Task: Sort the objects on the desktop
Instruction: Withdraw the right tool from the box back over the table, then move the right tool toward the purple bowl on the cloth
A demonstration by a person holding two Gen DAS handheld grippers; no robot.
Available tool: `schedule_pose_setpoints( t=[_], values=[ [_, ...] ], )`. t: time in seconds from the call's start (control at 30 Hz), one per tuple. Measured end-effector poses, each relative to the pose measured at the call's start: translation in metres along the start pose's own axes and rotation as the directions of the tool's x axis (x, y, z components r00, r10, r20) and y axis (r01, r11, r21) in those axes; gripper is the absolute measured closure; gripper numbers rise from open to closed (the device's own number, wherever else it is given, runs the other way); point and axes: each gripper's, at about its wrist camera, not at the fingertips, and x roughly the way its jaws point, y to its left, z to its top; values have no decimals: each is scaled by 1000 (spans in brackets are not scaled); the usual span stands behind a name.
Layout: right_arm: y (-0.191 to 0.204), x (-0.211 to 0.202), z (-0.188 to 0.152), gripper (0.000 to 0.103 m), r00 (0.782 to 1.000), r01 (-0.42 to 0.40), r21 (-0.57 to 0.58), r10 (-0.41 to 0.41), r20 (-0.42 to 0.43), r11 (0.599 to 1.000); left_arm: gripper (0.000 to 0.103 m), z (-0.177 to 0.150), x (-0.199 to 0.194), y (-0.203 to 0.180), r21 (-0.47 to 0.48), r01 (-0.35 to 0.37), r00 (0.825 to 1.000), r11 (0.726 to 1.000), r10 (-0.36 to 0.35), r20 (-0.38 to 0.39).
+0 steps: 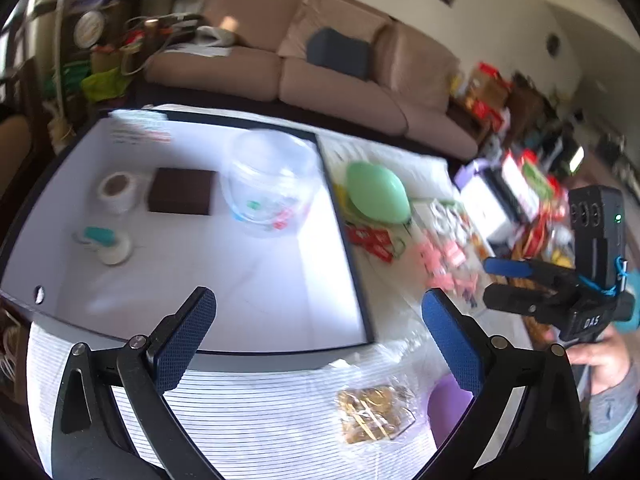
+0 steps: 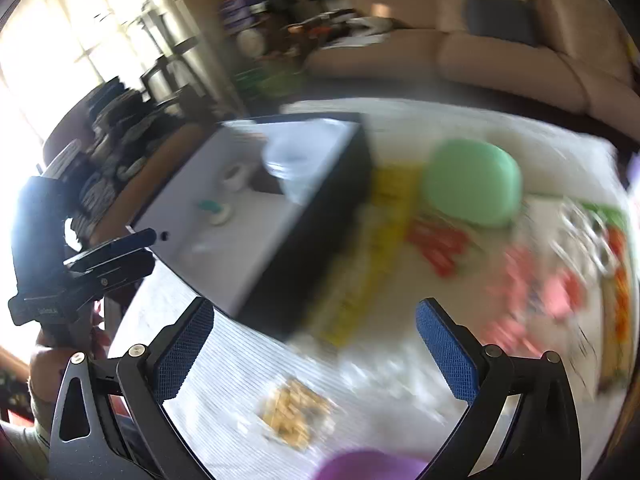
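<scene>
The left gripper (image 1: 319,334) hangs with its jaws spread wide and empty above the striped cloth on the worktop (image 1: 248,412). A clear plastic bag of gold-coloured clips (image 1: 374,410) lies just below and between its fingers, near the white shallow box (image 1: 260,280). The right gripper (image 2: 314,342) is also wide apart and empty, the same bag (image 2: 294,410) beneath it.
</scene>
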Motion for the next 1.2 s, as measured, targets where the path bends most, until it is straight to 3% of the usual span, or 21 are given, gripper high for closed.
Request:
schedule_pose_setpoints(
  t=[0.3,0.5,0.73,0.93,1.07,1.2],
  values=[
    [-70,-24,-54,0,980,194,74,-196,25,978,0,-8,27,-88,134,14,1000,991,-13,-8],
    [-118,-33,-72,0,981,181,164,-190,42,970,0,-22,61,-134,208,36,999,977,-28,-44],
    [-165,-48,-80,0,974,189,217,-210,83,958,0,-42,99,-160,266,36,997,963,-14,-82],
    [-181,-41,-81,0,970,218,205,-235,63,954,0,-59,126,-164,274,35,990,961,6,-144],
    [-185,-39,-83,0,981,158,228,-179,76,961,0,-67,137,-162,270,33,984,962,16,-176],
    [-173,-44,-80,0,984,127,193,-148,101,973,0,-71,142,-155,208,46,982,977,-6,-191]
  ],
)
